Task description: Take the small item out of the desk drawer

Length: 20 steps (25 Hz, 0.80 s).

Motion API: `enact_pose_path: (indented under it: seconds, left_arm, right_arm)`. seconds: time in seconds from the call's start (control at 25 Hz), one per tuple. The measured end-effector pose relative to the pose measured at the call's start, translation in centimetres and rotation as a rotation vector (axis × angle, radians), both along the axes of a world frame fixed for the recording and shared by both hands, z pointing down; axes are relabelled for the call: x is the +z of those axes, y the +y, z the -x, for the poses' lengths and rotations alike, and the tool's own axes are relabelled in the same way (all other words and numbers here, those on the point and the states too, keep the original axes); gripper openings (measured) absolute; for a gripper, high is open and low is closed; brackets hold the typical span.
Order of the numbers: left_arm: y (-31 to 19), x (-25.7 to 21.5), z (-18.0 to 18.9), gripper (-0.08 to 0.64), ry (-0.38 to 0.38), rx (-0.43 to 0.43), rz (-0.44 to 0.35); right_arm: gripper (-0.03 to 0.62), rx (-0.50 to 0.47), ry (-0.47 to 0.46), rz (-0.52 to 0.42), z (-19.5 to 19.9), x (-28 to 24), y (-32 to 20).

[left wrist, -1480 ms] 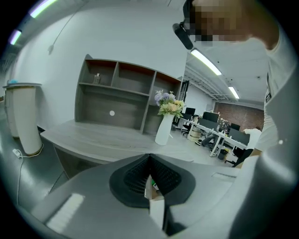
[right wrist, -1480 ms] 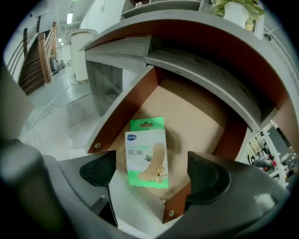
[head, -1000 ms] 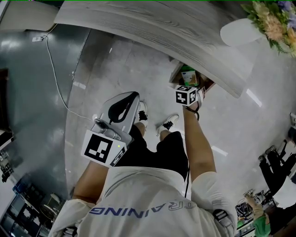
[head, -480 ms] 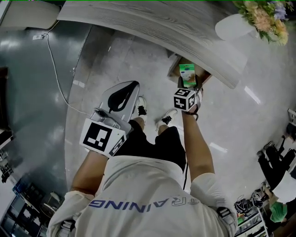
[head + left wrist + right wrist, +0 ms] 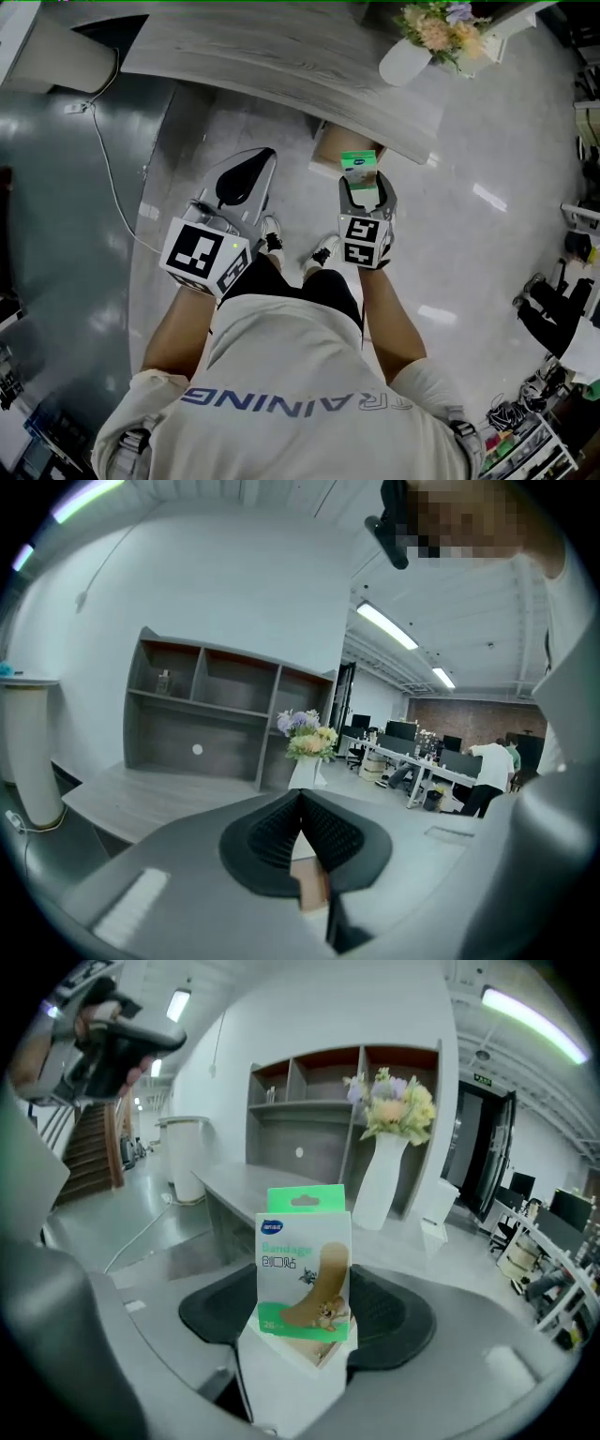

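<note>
Right claw (image 5: 305, 1318): pinching a green-and-white bandage box (image 5: 305, 1260) by its lower part; the box stands upright between the pads (image 5: 398, 1314), printed face to the camera, its top well above the jaw line. In the head view the box is in the air at the near edge of the table (image 5: 281, 52), just right of the open brown drawer (image 5: 328, 150) that juts from under the table top; the box is out of the drawer and touches neither it nor the table. What else lies in the drawer cannot be told. Left claw (image 5: 300, 829): pressed together, the ribbed black pads meeting along one line with nothing between them. It is held to the left of the right claw, apart from the drawer and the box, and points toward the table. On the table, at its right end, a white vase (image 5: 403, 61) with flowers (image 5: 436, 26) stands upright. A grey shelf (image 5: 216, 714) stands at the far side of the table. A white cable (image 5: 105, 150) runs across the grey floor (image 5: 469, 234) on the left.
</note>
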<state>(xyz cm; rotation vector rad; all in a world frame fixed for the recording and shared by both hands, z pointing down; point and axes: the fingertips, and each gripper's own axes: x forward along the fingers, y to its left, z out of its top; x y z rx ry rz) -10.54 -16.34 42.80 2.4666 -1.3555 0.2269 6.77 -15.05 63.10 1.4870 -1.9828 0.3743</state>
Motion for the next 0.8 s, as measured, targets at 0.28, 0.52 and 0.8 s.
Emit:
enact_pose_path:
  seconds: [0.28,0.52,0.8]
  left_arm:
    - [1.1,-6.1,-3.7,-0.002,0.020,0.055,-0.102]
    - [1.9,-10.1,-6.6,-0.002,0.041,0.107,-0.186]
    - [3.6,-13.0,-8.4,-0.002,0.081,0.134,-0.239]
  right_arm:
    - [0.319,0.053,-0.116,-0.219,-3.9,-14.8,0.8]
    - [0.319,0.066,-0.171,-0.396,-6.4,-24.4,2.2]
    - [0.321,0.064,-0.202,-0.551,-8.1,-32.4,4.7]
